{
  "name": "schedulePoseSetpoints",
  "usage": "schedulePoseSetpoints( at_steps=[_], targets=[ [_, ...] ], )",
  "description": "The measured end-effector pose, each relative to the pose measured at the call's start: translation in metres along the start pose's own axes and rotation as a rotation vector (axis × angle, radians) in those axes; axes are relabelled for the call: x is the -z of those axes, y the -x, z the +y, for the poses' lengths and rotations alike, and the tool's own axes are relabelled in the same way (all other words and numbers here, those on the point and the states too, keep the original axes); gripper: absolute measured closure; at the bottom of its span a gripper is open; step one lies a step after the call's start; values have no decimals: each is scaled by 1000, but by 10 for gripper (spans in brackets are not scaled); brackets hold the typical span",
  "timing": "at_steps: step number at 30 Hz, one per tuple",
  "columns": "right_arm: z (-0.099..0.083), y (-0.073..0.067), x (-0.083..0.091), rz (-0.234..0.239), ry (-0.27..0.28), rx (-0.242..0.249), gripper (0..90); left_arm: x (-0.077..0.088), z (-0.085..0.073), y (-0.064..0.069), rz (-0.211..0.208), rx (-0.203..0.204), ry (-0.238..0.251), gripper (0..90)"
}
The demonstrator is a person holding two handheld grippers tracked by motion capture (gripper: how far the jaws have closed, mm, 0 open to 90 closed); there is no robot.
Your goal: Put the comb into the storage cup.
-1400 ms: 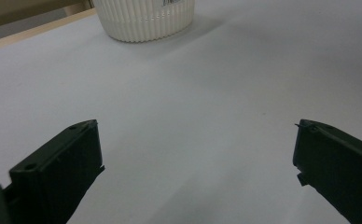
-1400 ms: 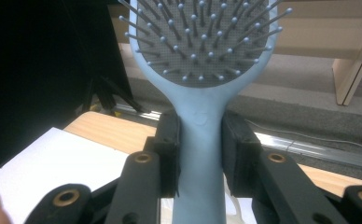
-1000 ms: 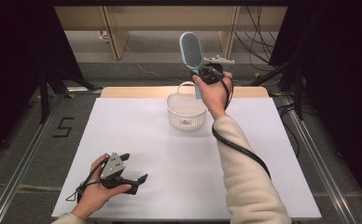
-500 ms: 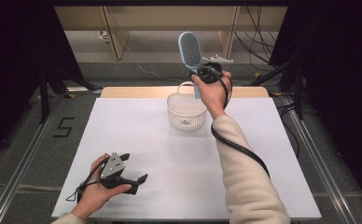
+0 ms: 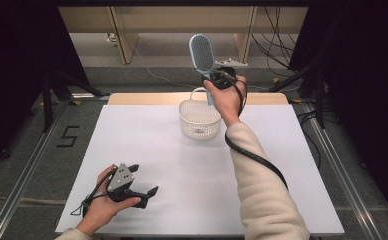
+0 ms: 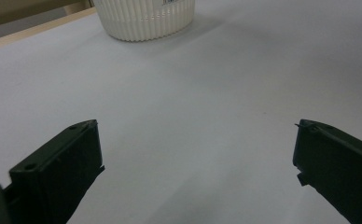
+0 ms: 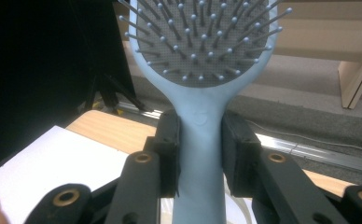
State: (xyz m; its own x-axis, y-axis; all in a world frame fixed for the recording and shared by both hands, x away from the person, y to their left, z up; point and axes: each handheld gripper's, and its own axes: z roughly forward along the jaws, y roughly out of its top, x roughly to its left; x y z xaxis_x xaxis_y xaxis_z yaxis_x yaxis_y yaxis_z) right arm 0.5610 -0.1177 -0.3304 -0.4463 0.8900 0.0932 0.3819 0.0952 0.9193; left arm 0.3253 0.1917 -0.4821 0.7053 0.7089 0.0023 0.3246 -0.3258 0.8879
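Looks like a lab / recording rig, not a home. White board [image 5: 147, 150] laid as work surface on a wood table [image 5: 132, 98], w/ metal rails [image 5: 27, 175] running along its left & right edges. Black curtains [image 5: 12, 60] close off both sides. Number 5 [image 5: 68, 136] marked on grey floor just off the surface's left edge. Loose cables [image 5: 277, 30] hang past the far right corner; tripod legs [image 5: 49, 95] stand by the far left corner. Bare plywood panels [image 5: 127, 30] behind the far edge.

My right gripper [image 5: 216, 76] is squeezing something up high; my left gripper [image 5: 141, 182] is resting low, jaws wide apart.
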Motion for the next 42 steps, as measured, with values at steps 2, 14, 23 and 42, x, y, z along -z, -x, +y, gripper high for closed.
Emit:
schedulePoseSetpoints(
  at_steps=[2, 14, 23, 42],
  targets=[
    [0, -1, 0, 2, 0, 4, 707, 0, 0, 0, -2, -1, 0, 7],
    [-3, -4, -3, 21, -3, 38, 707, 0, 0, 0, 0, -1, -2, 7],
    [-5, -7, -7, 52, -11, 83, 707, 0, 0, 0, 2, -1, -2, 7],
    [-12, -4, -9, 55, -33, 102, 707, 0, 0, 0, 2, -3, -6, 7]
  ],
)
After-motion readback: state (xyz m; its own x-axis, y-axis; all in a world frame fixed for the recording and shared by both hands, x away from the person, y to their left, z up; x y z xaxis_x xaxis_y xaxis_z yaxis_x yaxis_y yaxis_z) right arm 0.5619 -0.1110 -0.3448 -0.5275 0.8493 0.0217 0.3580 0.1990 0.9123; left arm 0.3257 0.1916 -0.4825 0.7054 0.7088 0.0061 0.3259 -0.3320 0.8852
